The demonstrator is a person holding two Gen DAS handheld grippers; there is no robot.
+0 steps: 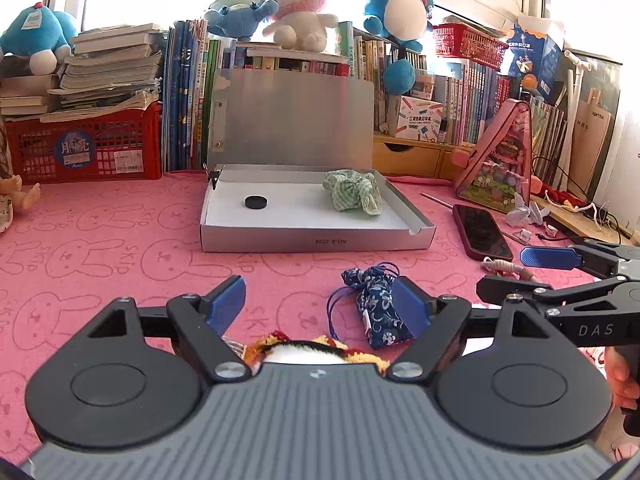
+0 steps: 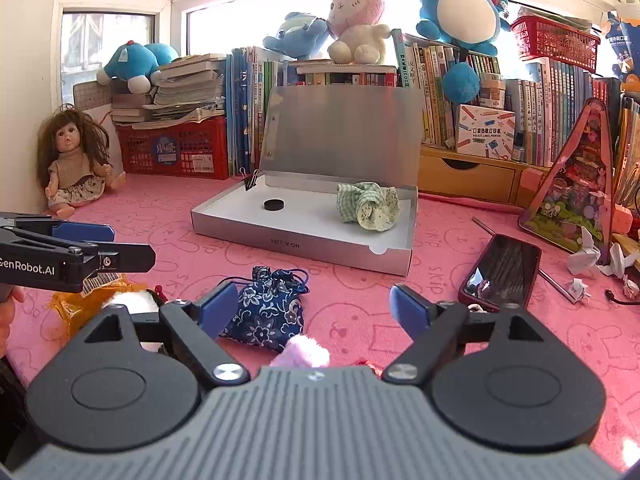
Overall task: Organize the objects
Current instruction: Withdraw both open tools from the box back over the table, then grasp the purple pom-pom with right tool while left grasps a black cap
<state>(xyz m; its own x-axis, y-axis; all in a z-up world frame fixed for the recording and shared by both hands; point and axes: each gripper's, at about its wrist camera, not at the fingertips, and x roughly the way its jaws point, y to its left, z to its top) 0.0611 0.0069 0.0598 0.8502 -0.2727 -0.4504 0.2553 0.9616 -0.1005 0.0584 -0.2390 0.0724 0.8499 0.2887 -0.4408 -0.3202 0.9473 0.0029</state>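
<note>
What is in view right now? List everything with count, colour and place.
box: 1, silver, lid up, mid-cloth
disc: 1, black, in box
cloth bundle: 1, green checked, in box
pouch: 1, navy floral, front of box
phone: 1, dark, right of box
fluffy item: 1, pink, nearest edge
doll: 1, brown-haired, far left
left gripper: open, empty
right gripper: open, empty

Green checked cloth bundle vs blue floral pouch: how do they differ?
The green checked bundle lies inside the open silver box; the blue floral pouch lies on the pink mat in front of it. The bundle is pale and knotted; the pouch is dark, with a drawstring cord. Both are soft fabric.
</note>
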